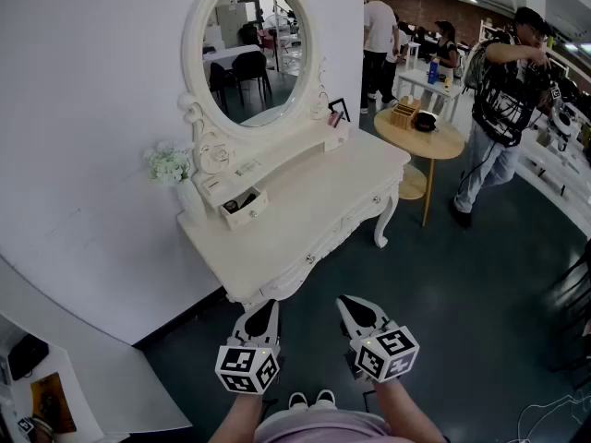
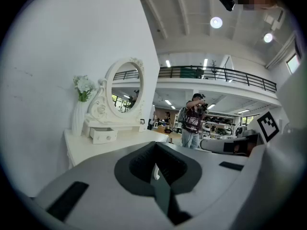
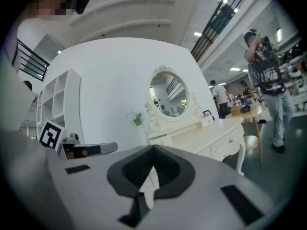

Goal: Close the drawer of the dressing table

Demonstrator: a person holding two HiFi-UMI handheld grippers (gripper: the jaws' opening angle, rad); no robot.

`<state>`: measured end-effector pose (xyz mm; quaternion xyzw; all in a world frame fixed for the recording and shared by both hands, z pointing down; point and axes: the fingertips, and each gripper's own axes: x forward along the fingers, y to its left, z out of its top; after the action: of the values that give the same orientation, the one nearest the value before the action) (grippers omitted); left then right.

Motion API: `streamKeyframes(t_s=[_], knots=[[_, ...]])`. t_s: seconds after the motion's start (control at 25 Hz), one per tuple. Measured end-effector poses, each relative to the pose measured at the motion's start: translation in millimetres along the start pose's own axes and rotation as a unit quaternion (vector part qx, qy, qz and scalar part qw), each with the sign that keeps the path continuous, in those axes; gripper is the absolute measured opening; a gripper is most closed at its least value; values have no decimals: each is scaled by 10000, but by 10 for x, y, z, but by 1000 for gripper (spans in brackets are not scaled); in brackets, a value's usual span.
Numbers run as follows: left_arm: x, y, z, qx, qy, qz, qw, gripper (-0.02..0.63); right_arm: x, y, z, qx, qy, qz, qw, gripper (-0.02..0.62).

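Note:
The white dressing table (image 1: pixel 314 212) stands against the wall, with an oval mirror (image 1: pixel 256 49) on top. One small drawer (image 1: pixel 246 207) on its upper shelf is pulled out, with a dark item inside. In the left gripper view the drawer (image 2: pixel 103 135) sticks out below the mirror. In the right gripper view it (image 3: pixel 161 139) sits far off. My left gripper (image 1: pixel 261 314) and right gripper (image 1: pixel 355 310) hover over the floor in front of the table, well short of it. Both are shut and hold nothing. Each one's jaws meet in its own view: left gripper (image 2: pixel 154 146), right gripper (image 3: pixel 154 150).
A vase of white flowers (image 1: pixel 171 166) stands at the table's left end. A round wooden side table (image 1: pixel 423 138) with small items sits to the right. A person (image 1: pixel 503 100) stands beyond it, and other people are farther back. A white shelf unit (image 1: pixel 65 377) is at the lower left.

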<state>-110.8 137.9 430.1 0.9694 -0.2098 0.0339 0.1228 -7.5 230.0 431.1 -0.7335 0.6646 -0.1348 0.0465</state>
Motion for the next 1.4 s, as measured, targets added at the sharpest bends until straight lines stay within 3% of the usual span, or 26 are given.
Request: streamKeyframes(t_s=[0.52, 0.6, 0.64, 0.76, 1.0, 1.12, 1.4], knots=[[75, -49, -91, 18, 21, 14, 10000, 3, -77, -207, 6, -54, -77, -235, 9997, 4], [105, -47, -127, 25, 54, 30, 10000, 27, -75, -251, 10, -46, -110, -235, 9997, 48], [124, -39, -143, 2, 72, 54, 10000, 81, -67, -271, 9, -25, -110, -221, 9997, 94], [162, -5, -171, -79, 115, 134, 9998, 141, -49, -327, 6, 37, -92, -237, 9997, 190], [237, 82, -214, -177, 180, 360, 9990, 271, -32, -441, 3, 149, -86, -250, 9995, 324], [288, 119, -226, -163, 194, 438, 9987, 314, -12, -494, -11, 157, -66, -245, 9996, 371], [447, 229, -232, -172, 239, 541, 9981, 351, 91, -615, 22, 293, -98, -174, 9994, 390]])
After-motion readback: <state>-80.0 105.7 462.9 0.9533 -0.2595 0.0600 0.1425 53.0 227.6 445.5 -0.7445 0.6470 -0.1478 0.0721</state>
